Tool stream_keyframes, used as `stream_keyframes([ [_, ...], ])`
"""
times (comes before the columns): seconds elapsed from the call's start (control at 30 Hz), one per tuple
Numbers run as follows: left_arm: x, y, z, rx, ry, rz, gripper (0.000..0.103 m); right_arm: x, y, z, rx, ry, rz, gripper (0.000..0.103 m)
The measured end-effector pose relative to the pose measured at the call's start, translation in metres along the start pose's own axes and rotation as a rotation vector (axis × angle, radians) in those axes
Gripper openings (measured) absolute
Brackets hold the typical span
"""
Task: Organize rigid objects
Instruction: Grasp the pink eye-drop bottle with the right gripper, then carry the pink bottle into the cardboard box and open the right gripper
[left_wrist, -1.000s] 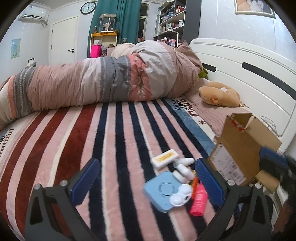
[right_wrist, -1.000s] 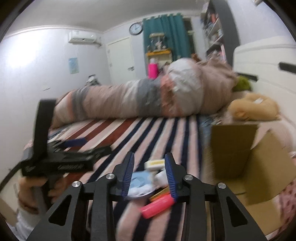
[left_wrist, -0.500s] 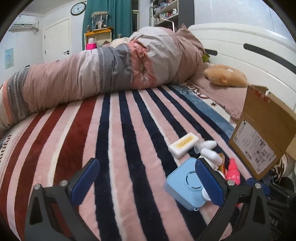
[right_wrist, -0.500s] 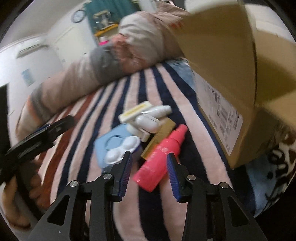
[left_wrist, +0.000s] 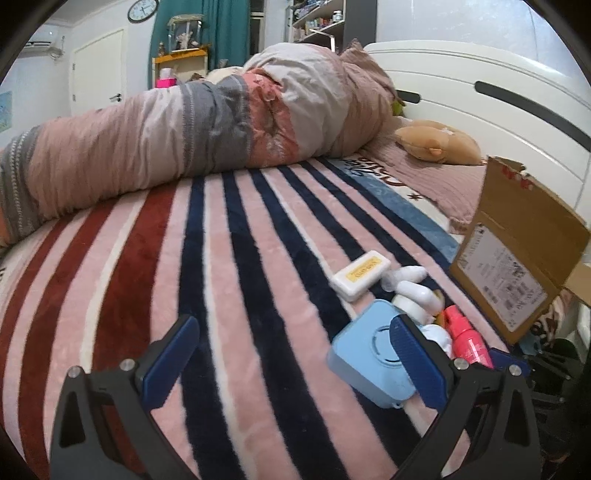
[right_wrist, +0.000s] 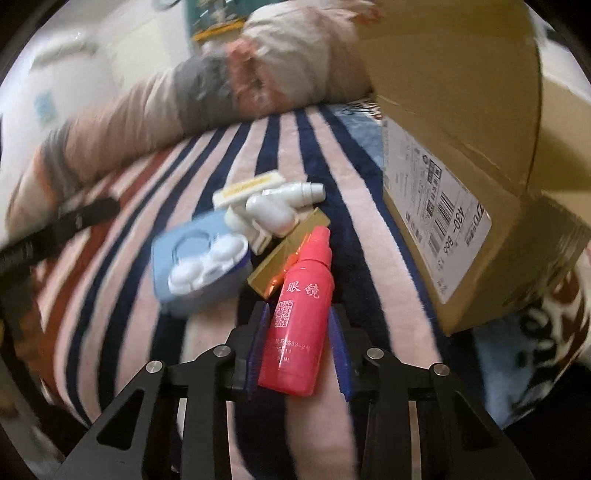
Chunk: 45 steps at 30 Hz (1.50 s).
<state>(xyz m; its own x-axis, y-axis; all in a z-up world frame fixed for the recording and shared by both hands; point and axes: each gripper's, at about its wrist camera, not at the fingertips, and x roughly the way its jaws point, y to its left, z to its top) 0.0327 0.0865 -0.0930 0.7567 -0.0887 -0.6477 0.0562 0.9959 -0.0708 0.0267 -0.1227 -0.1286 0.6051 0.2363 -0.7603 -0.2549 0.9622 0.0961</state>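
Striped blanket (left_wrist: 229, 266) covers bed (bunched duvet (left_wrist: 207, 125) behind).

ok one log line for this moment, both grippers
right gripper: open, straddling pink bottle | left gripper: open, empty | cardboard box: open beside pile

right gripper (right_wrist: 298, 345) | straddles pink bottle (right_wrist: 301, 314) | beside cardboard box (right_wrist: 458, 206)
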Motion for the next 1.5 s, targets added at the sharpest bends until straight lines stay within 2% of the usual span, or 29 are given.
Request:
stream_keyframes([
  [0.1, 0.0, -0.003, -0.002, -0.014, 0.013, -0.063, 0.102, 0.005, 0.005, 0.003, -0.069, 0.023, -0.034, 0.03],
  [0.17, 0.0, -0.007, -0.003, -0.019, 0.021, -0.109, 0.102, 0.015, 0.008, 0.008, -0.083, 0.048, -0.065, 0.034],
  [0.23, -0.001, -0.012, -0.005, -0.015, 0.027, -0.144, 0.102, 0.023, 0.007, 0.007, -0.079, 0.052, -0.077, 0.032],
  [0.3, -0.002, -0.016, -0.007, -0.003, 0.034, -0.171, 0.102, 0.016, 0.004, 0.003, -0.075, 0.026, -0.087, 0.029],
  [0.37, -0.002, -0.02, -0.005, 0.009, 0.036, -0.231, 0.102, 0.004, 0.008, -0.001, -0.129, -0.021, -0.086, 0.027],
  [0.43, -0.002, -0.024, -0.003, -0.003, 0.044, -0.297, 0.102, -0.011, 0.011, 0.001, -0.159, -0.058, -0.049, 0.027],
  [0.47, -0.003, -0.027, -0.001, -0.009, 0.047, -0.356, 0.102, -0.016, 0.013, 0.002, -0.164, -0.074, -0.024, 0.027],
  [0.53, -0.003, -0.032, 0.002, -0.009, 0.067, -0.434, 0.102, -0.028, 0.02, 0.006, -0.187, -0.111, 0.053, 0.027],
  [0.6, -0.004, -0.035, 0.006, -0.018, 0.074, -0.475, 0.102, -0.036, 0.027, 0.01, -0.219, -0.139, 0.128, 0.027],
  [0.67, -0.008, -0.033, 0.011, -0.047, 0.069, -0.533, 0.096, -0.043, 0.037, 0.018, -0.236, -0.171, 0.226, 0.027],
  [0.73, -0.013, -0.028, 0.018, -0.09, 0.074, -0.588, 0.079, -0.051, 0.043, 0.025, -0.259, -0.188, 0.296, 0.027],
  [0.77, -0.016, -0.025, 0.021, -0.107, 0.075, -0.598, 0.074, -0.056, 0.046, 0.03, -0.274, -0.199, 0.326, 0.027],
  [0.83, -0.025, -0.019, 0.03, -0.134, 0.071, -0.598, 0.047, -0.066, 0.052, 0.04, -0.302, -0.228, 0.368, 0.027],
  [0.87, -0.03, -0.017, 0.034, -0.133, 0.065, -0.605, 0.043, -0.071, 0.054, 0.044, -0.31, -0.238, 0.387, 0.027],
  [1.03, -0.069, -0.029, 0.07, -0.067, -0.003, -0.542, 0.041, -0.093, 0.054, 0.067, -0.342, -0.287, 0.457, 0.027],
  [1.2, -0.097, -0.075, 0.111, 0.053, -0.054, -0.483, 0.04, -0.124, 0.027, 0.097, -0.342, -0.33, 0.463, 0.027],
  [1.33, -0.103, -0.131, 0.14, 0.156, -0.077, -0.474, 0.04, -0.148, -0.016, 0.111, -0.317, -0.35, 0.44, 0.027],
  [1.5, -0.078, -0.21, 0.162, 0.259, -0.024, -0.475, 0.039, -0.155, -0.089, 0.119, -0.234, -0.33, 0.393, 0.027],
])
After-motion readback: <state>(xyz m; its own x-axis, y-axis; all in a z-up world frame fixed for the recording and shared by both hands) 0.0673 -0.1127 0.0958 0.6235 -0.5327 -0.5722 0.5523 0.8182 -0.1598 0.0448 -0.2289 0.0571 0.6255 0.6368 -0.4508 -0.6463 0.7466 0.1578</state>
